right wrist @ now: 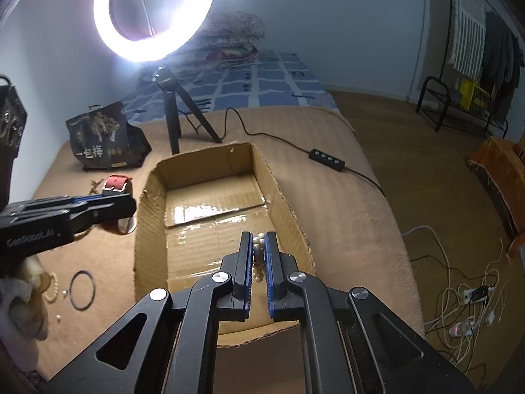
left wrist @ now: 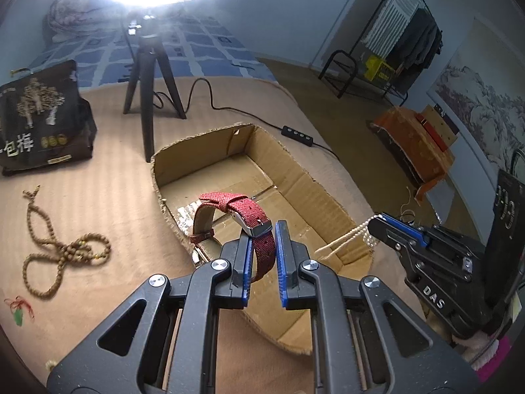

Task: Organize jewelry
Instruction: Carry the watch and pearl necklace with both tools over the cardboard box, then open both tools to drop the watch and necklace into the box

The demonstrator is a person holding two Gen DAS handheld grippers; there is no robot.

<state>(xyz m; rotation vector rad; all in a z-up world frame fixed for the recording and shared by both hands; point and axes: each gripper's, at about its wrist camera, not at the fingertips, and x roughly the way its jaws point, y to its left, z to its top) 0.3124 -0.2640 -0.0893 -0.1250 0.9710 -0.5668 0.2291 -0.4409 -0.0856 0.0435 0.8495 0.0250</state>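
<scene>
My left gripper (left wrist: 264, 229) is shut on a red fabric-strap watch (left wrist: 239, 215) and holds it above the near left edge of an open cardboard box (left wrist: 315, 190). In the right wrist view the left gripper (right wrist: 128, 205) and the watch (right wrist: 116, 185) sit just left of the box (right wrist: 288, 203). My right gripper (right wrist: 259, 239) is shut on a white pearl necklace (right wrist: 258, 246) over the box's near end. In the left wrist view the right gripper (left wrist: 372, 226) holds the pearl strand (left wrist: 344, 239), which hangs down into the box.
A brown wooden bead string (left wrist: 59, 256) and a red-and-green charm (left wrist: 18, 310) lie on the tan blanket left of the box. A black bangle (right wrist: 82, 290) and a pearl bracelet (right wrist: 52, 290) lie there too. A dark snack bag (left wrist: 39, 118), ring-light tripod (left wrist: 149, 85) and cable remote (left wrist: 297, 135) stand behind.
</scene>
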